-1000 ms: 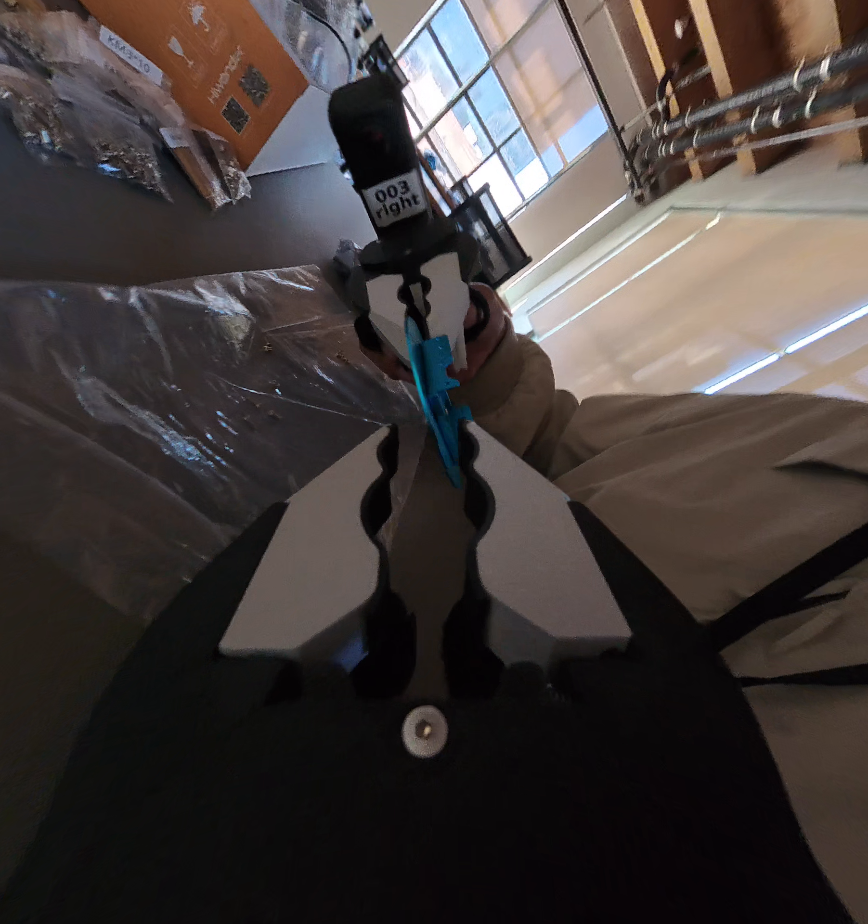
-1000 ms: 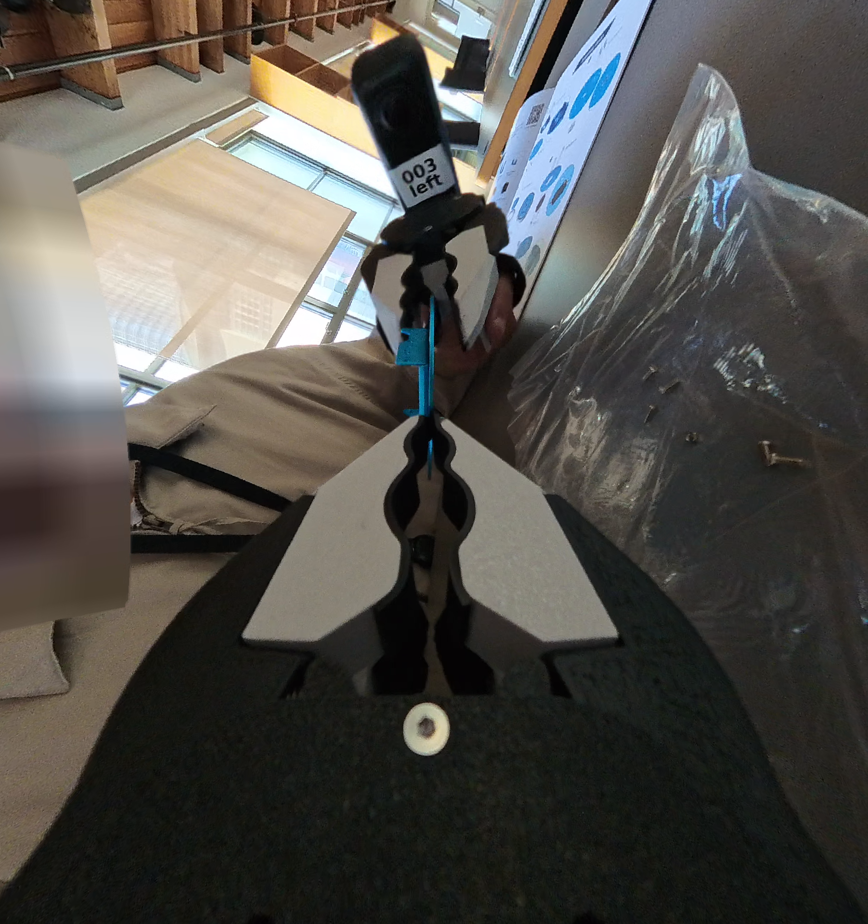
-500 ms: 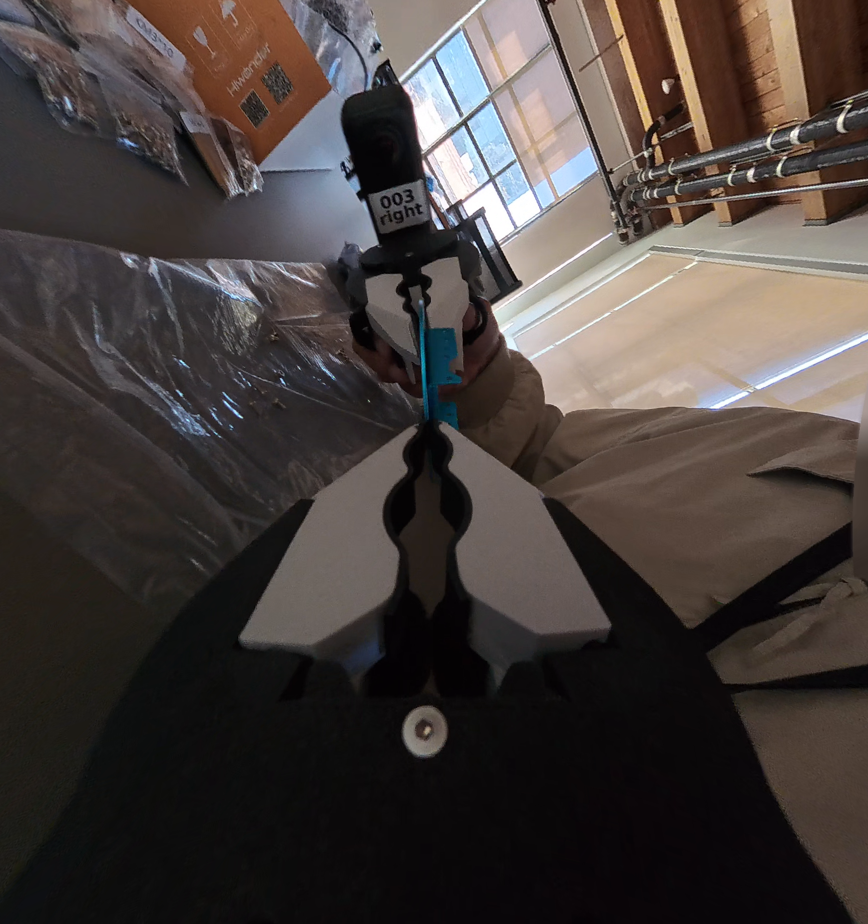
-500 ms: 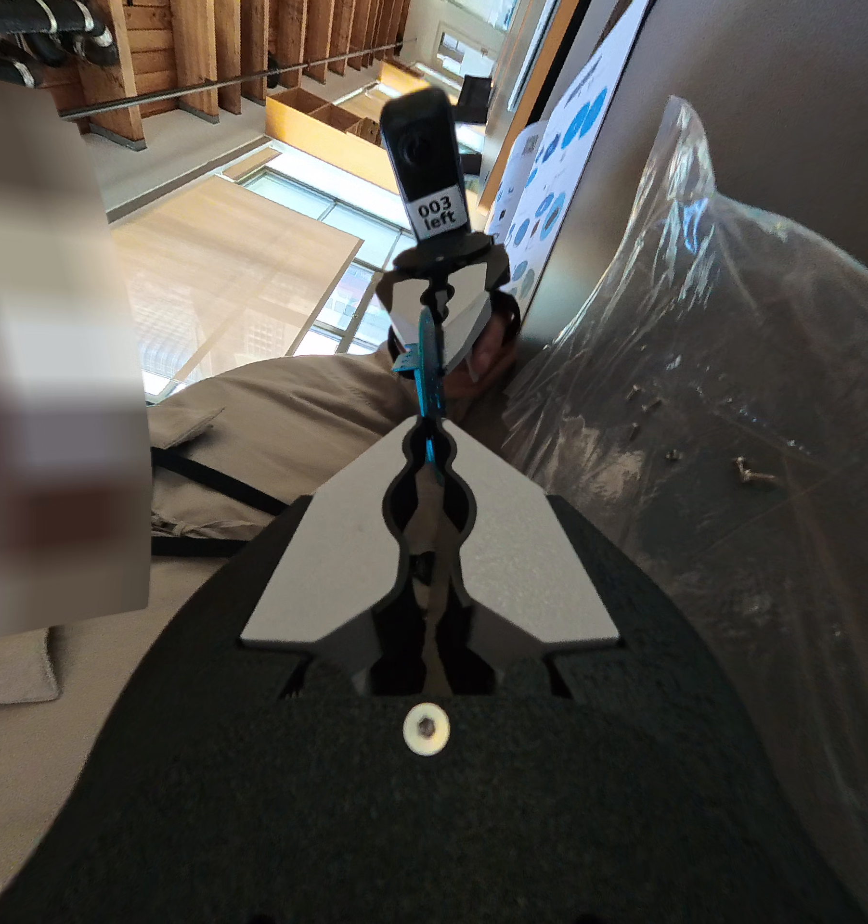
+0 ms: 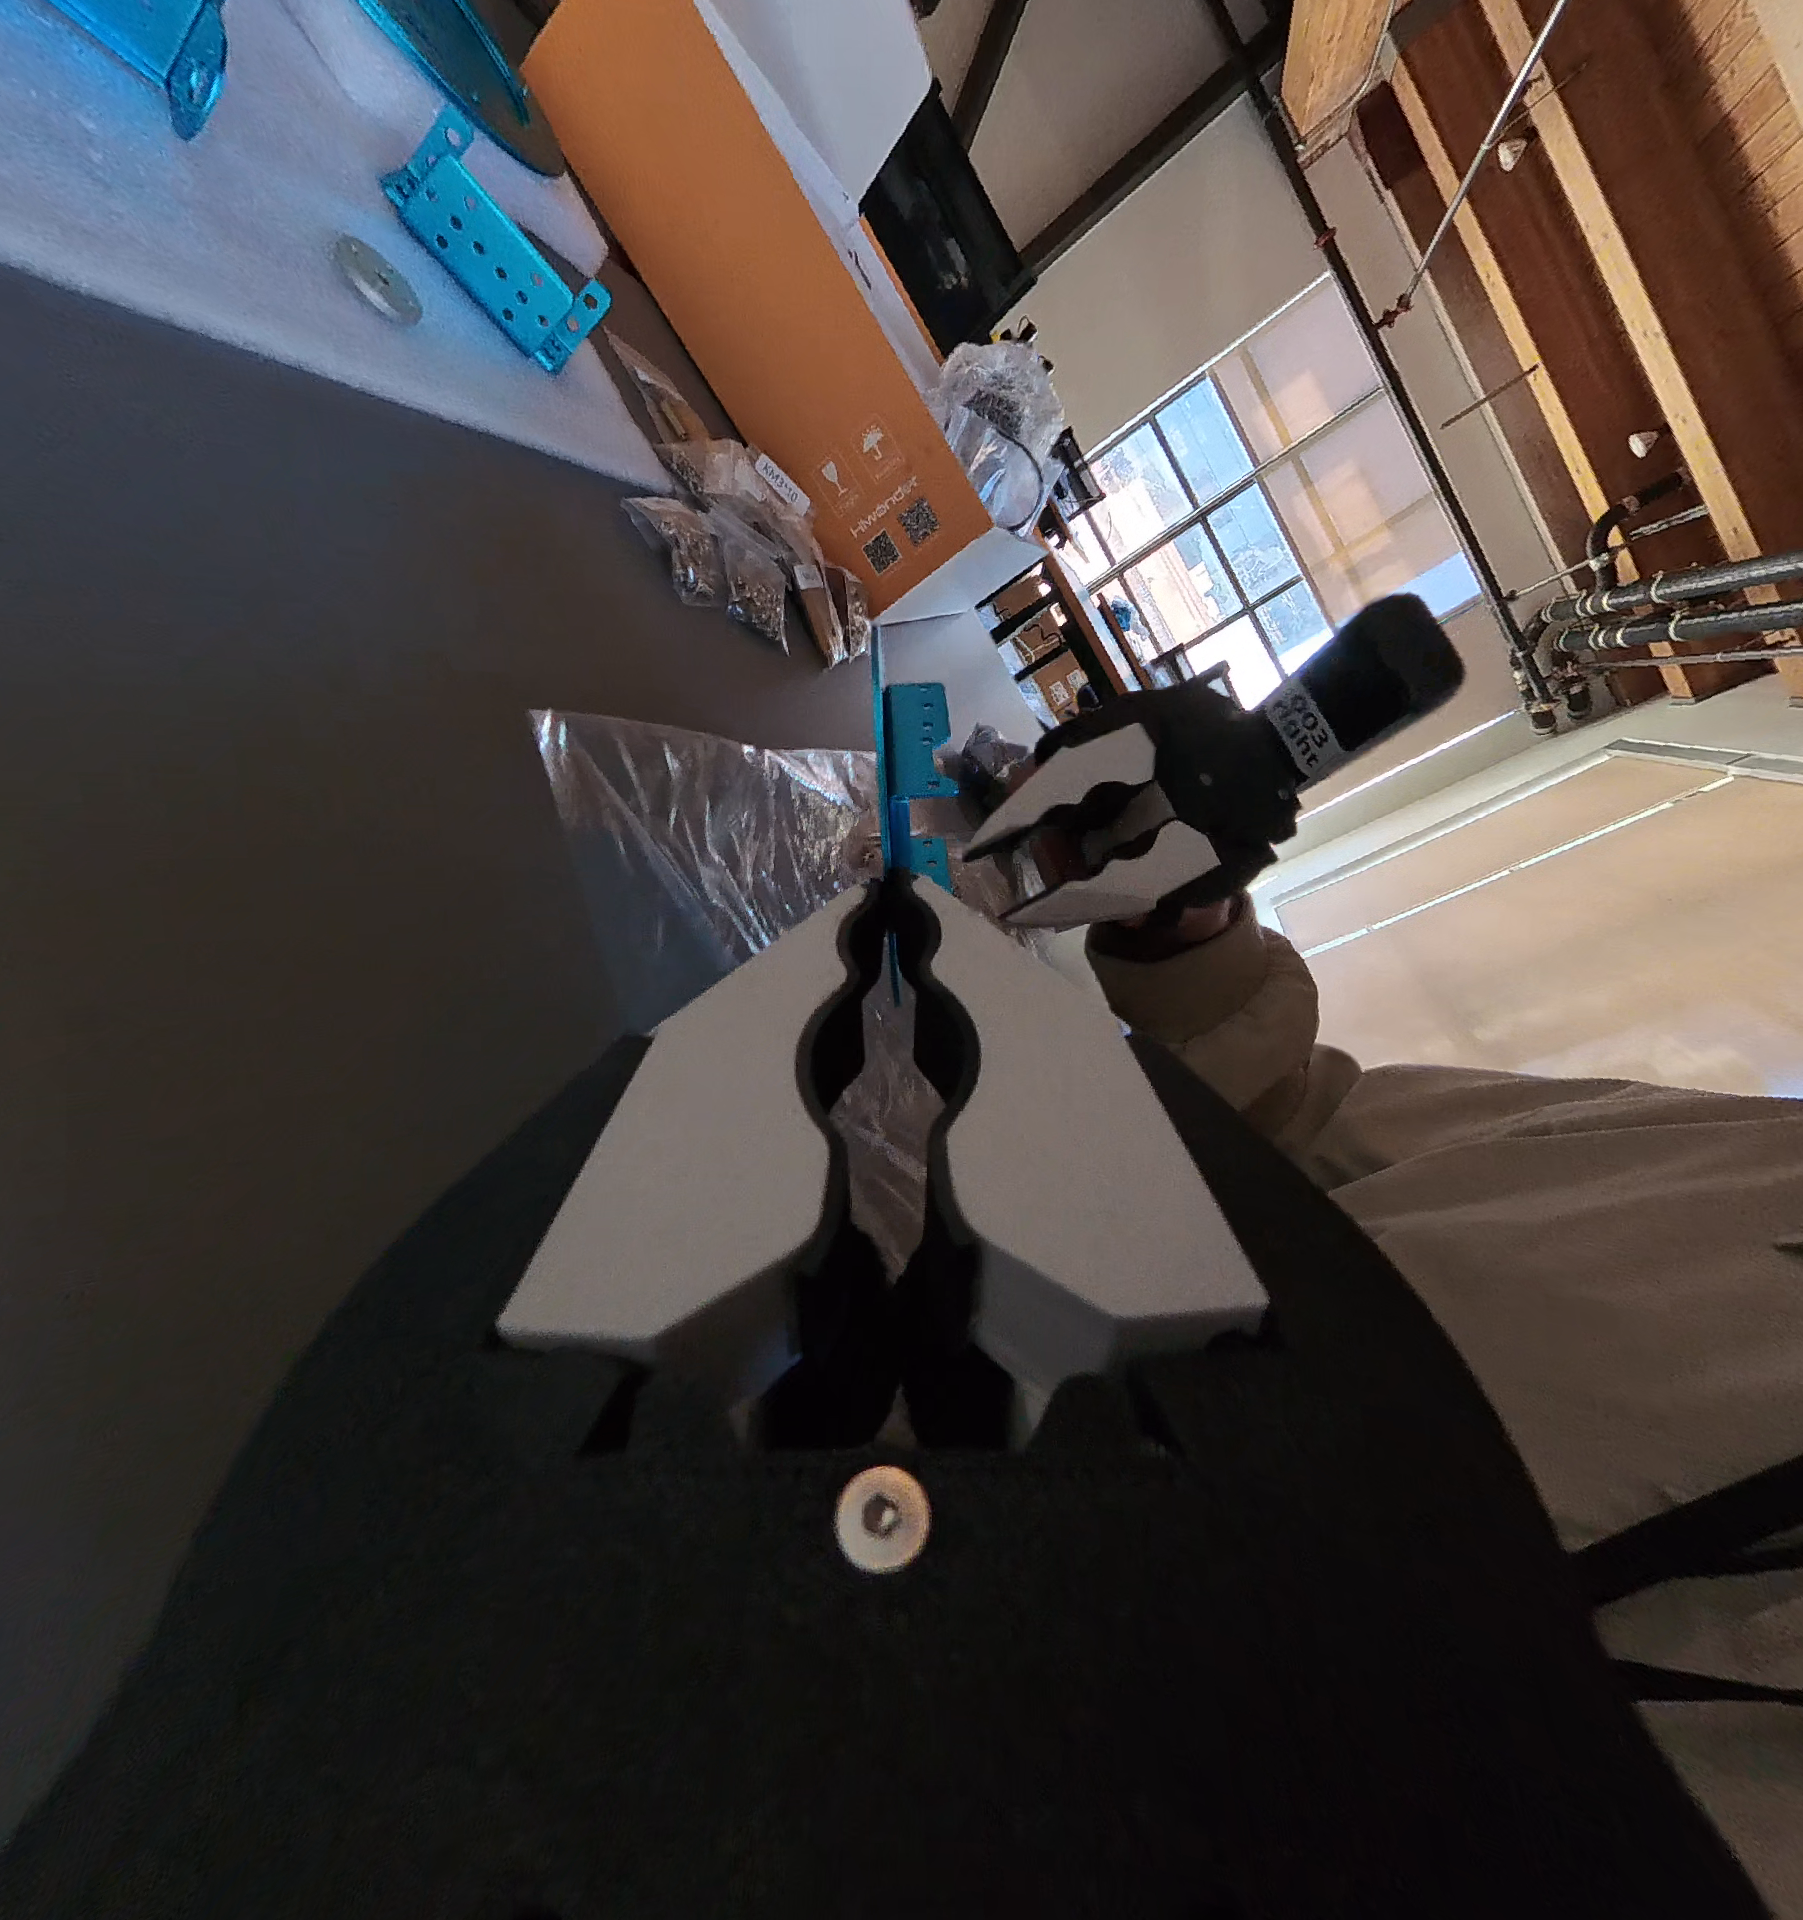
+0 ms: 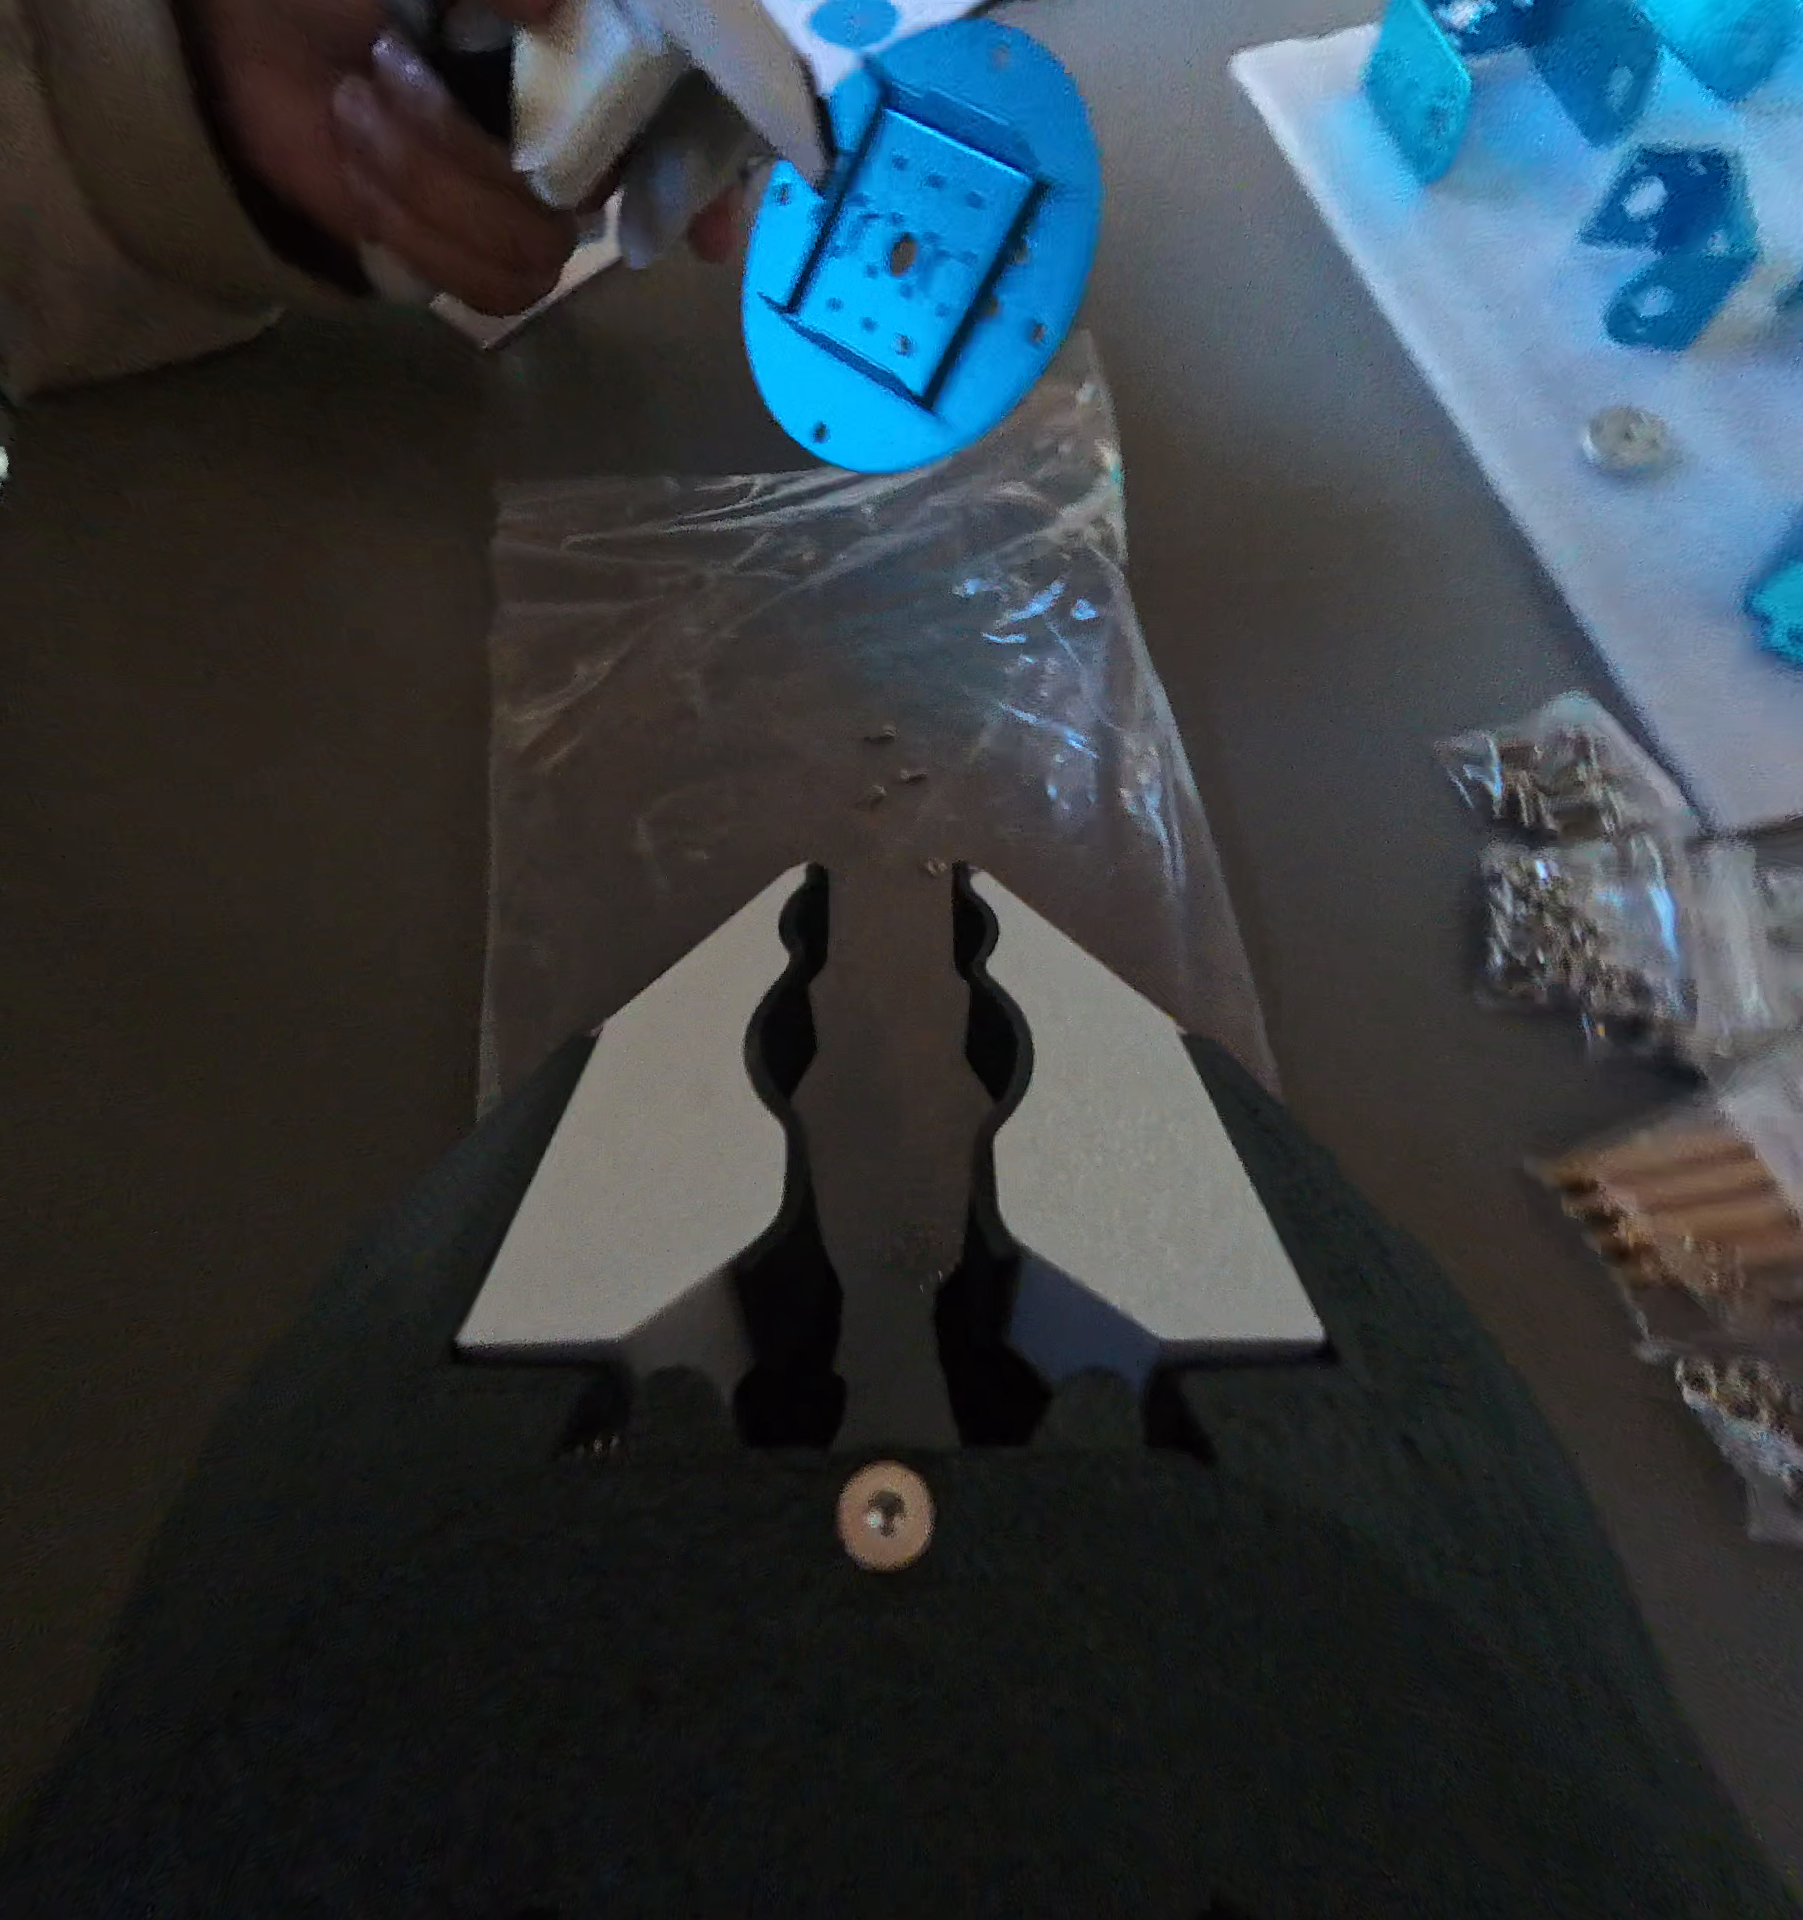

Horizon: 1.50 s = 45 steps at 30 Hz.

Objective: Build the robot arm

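Left gripper (image 5: 895, 902) clamping the edge of a blue anodised round metal plate with a perforated bracket on its face (image 6: 923, 249), holding it edge-on in its own view, above the far end of a crinkled clear plastic bag (image 6: 824, 665) lying on the dark grey table (image 5: 253, 727). Right gripper (image 6: 881, 868) hanging empty over the near part of that bag, jaws parted to a moderate gap, a few small loose screws (image 6: 892, 774) lying just beyond its tips. Sitting far right: white foam sheet (image 6: 1499, 343) carrying more blue brackets, plus small clear bags of fasteners (image 6: 1572, 883) near it.
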Motion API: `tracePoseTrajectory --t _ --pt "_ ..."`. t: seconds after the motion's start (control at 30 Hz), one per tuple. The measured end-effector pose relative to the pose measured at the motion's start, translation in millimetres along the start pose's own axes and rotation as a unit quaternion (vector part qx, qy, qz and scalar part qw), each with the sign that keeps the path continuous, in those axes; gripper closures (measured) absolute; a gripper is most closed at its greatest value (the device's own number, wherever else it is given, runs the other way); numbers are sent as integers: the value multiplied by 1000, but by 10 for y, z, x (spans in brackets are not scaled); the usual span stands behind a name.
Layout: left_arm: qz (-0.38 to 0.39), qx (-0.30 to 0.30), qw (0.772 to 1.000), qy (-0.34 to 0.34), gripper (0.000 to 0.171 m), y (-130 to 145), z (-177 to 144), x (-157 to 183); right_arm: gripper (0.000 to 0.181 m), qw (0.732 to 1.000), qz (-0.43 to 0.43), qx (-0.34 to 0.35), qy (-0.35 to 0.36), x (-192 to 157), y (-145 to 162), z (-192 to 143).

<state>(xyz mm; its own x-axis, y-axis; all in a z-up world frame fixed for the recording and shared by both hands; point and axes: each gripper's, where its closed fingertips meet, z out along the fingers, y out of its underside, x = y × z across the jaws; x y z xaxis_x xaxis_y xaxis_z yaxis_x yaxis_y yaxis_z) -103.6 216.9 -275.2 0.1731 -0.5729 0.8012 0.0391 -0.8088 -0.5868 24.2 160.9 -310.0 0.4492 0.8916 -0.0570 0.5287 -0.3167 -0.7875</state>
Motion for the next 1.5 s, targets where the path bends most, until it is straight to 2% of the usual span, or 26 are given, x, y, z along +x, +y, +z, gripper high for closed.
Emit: tracePoseTrajectory --t 0.1,0.27,0.37,0.43,0.5,0.53,0.6,0.67,0.73,0.93,1.07,1.27,1.4,1.5 --pt "-3 -11 1000 -5 171 48 30 -32 165 998 -64 -16 11 -97 -47 200" --pt "12 -9 1000 -14 171 43 25 -40 168 994 -50 -99 16 -43 23 435" --pt "7 -15 1000 -9 171 64 27 -27 169 995 -45 -94 1 -29 17 365" --pt "4 -18 1000 -7 171 78 33 -21 169 992 -51 -110 29 137 56 172" --pt "2 -20 1000 -7 171 86 35 -23 167 994 -32 -98 30 248 17 -17" --pt "1 -21 1000 -7 171 88 35 -24 164 993 -35 -114 27 290 66 -57" --pt "-4 -22 1000 -5 171 89 34 -23 164 988 -71 -132 24 337 145 -32" --pt "-12 -21 1000 0 171 94 34 -13 170 993 -66 -100 16 313 117 57" --pt "-16 -24 1000 5 171 107 38 0 170 993 -61 -99 25 321 152 76" --pt "-28 -39 999 23 171 164 54 51 175 987 -136 -56 66 314 146 98" --pt "-21 -47 998 21 171 194 64 57 173 983 -151 -98 38 309 227 155" --pt "-32 -51 998 22 171 200 64 46 173 966 -191 -173 -6 243 195 -6" --pt "-38 -54 998 26 171 212 63 56 174 938 -236 -253 -31 181 227 -211" --pt "-51 -57 997 33 171 221 60 63 174 911 -307 -273 -35 204 122 -280"
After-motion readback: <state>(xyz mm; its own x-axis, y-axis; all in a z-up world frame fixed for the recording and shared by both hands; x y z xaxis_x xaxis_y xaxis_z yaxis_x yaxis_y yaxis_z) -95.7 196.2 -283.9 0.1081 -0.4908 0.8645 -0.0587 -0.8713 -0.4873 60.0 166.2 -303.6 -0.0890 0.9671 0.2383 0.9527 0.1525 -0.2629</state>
